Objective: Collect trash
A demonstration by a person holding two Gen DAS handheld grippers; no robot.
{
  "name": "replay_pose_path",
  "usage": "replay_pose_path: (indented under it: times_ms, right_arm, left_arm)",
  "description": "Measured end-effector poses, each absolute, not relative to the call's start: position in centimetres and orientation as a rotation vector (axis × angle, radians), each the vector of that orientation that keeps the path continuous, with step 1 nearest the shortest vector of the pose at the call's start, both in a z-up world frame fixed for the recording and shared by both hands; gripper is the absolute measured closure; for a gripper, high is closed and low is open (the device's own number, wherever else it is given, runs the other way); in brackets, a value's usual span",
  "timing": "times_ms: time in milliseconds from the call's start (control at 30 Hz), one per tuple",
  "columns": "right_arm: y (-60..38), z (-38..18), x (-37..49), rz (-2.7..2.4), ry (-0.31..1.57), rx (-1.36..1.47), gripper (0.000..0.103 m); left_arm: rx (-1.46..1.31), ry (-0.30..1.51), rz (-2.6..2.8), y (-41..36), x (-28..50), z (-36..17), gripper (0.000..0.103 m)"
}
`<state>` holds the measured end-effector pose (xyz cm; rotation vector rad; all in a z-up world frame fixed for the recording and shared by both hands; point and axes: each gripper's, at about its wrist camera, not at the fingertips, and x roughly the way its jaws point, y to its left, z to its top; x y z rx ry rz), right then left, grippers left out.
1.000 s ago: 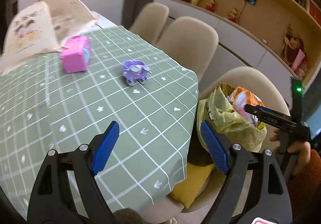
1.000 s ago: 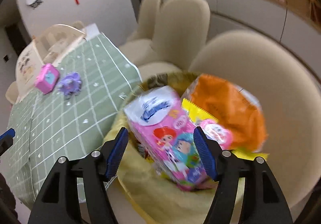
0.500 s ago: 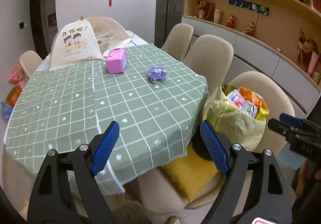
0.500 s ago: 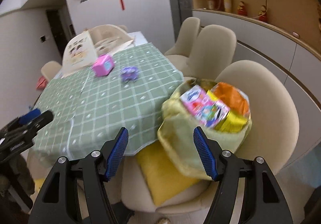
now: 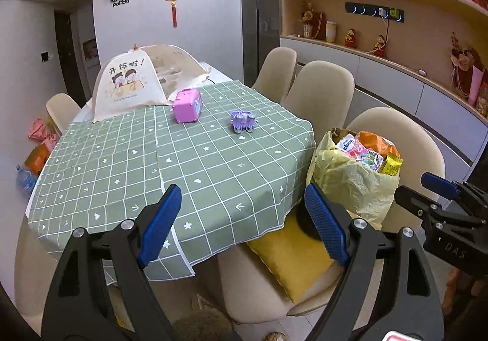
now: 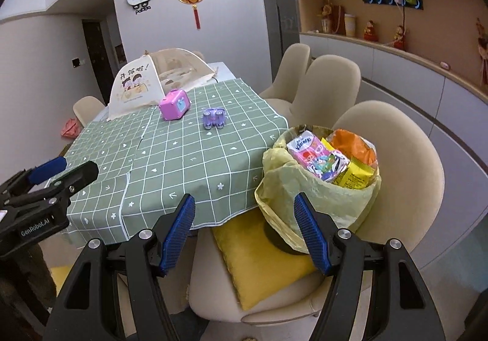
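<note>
Now, wrapper-stuffed yellow trash bag

The left black two-finger gripper with blue ribbed pads is held level with its jaws spread wide and nothing gripped between them. The right black two-finger gripper with blue ribbed pads is likewise held with its jaws parted and nothing clasped.

bag: crinkled thin plastic | tablecloth: matt cloth | cushion: yellow fabric
</note>
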<state>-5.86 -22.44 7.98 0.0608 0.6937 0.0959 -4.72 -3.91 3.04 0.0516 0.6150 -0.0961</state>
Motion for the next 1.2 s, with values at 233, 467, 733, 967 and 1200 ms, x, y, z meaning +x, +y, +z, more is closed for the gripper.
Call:
replay_pose_path:
  times_ms: [233, 467, 733, 967, 1200]
  right_arm:
    - [-22.78, 8.08, -5.98, 0.088, 0.684, 0.088, 0.039]
    - [-22.48, 8.09, -6.20, 0.095, 0.681, 0.076, 0.039]
    - [-22.40, 8.04, -6.28, 0.092, 0.680, 0.076, 0.039]
    - [-22.14, 8.02, -6.32, 0.091, 0.677, 0.071, 0.039]
    - [-22.19, 8.03, -6.34, 0.090, 0.676, 0.072, 0.039]
  left_arm:
    - [0.054, 0.604, -0.091, -3.81, -5.05, 3.41, 0.024]
    - [0.040, 0.611, -0.088, -3.73, -5.01, 3.30, 0.024]
    - [0.035, 0.614, -0.092, -3.66, -5.17, 3.25, 0.024]
    - [0.042, 0.611, -0.102, -3.83, -5.35, 3.28, 0.024]
    - [0.041, 0.617, -0.107, -4.06, -5.25, 3.21, 0.024]
